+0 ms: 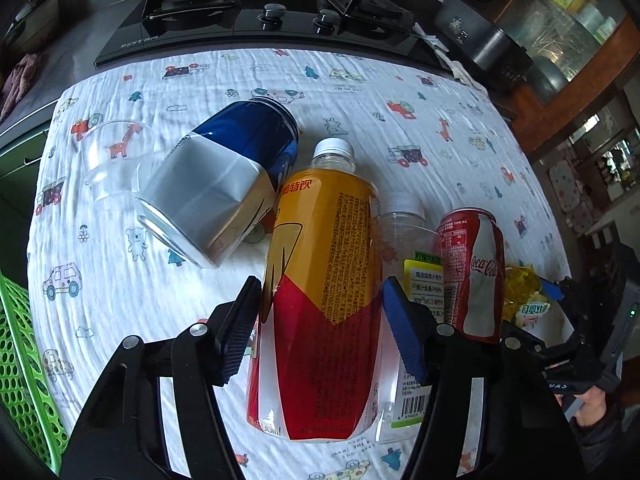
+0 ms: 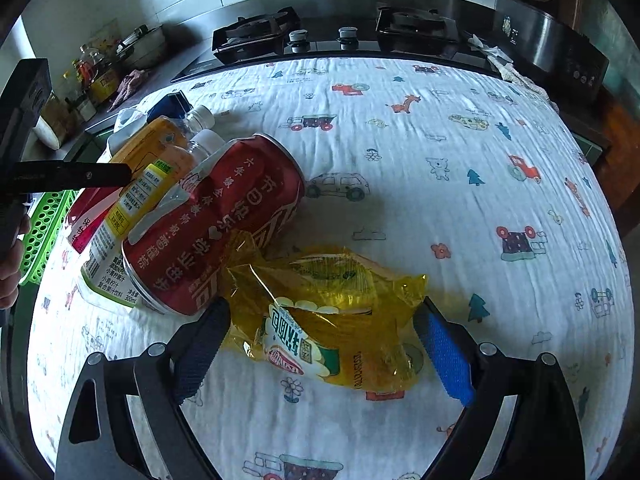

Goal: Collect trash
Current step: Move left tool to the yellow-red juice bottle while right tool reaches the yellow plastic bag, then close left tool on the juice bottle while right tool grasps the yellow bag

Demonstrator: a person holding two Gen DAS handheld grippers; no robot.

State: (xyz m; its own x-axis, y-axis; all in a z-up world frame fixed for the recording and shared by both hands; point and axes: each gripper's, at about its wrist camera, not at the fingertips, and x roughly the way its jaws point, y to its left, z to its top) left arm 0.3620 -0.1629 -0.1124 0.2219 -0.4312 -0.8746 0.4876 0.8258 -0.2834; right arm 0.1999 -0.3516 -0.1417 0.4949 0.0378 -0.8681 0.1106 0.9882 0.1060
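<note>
Yellow bottle (image 1: 320, 280) straddled by spread left gripper (image 1: 324, 328), wrapper (image 2: 332, 320) by spread right gripper (image 2: 320, 348): pre-grasp; next, closing, then basket (image 1: 24, 360)

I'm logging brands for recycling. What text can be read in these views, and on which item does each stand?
"Coca-Cola": white script on the red drink can.
"BEST": front edge of the black gas stove.
"300ml": label of the clear plastic bottle.
Chinese characters, fine print and barcode digits on the orange-and-red labelled bottle, the clear plastic bottle, the red drink can and the yellow plastic wrapper: too small or skewed to read.
</note>
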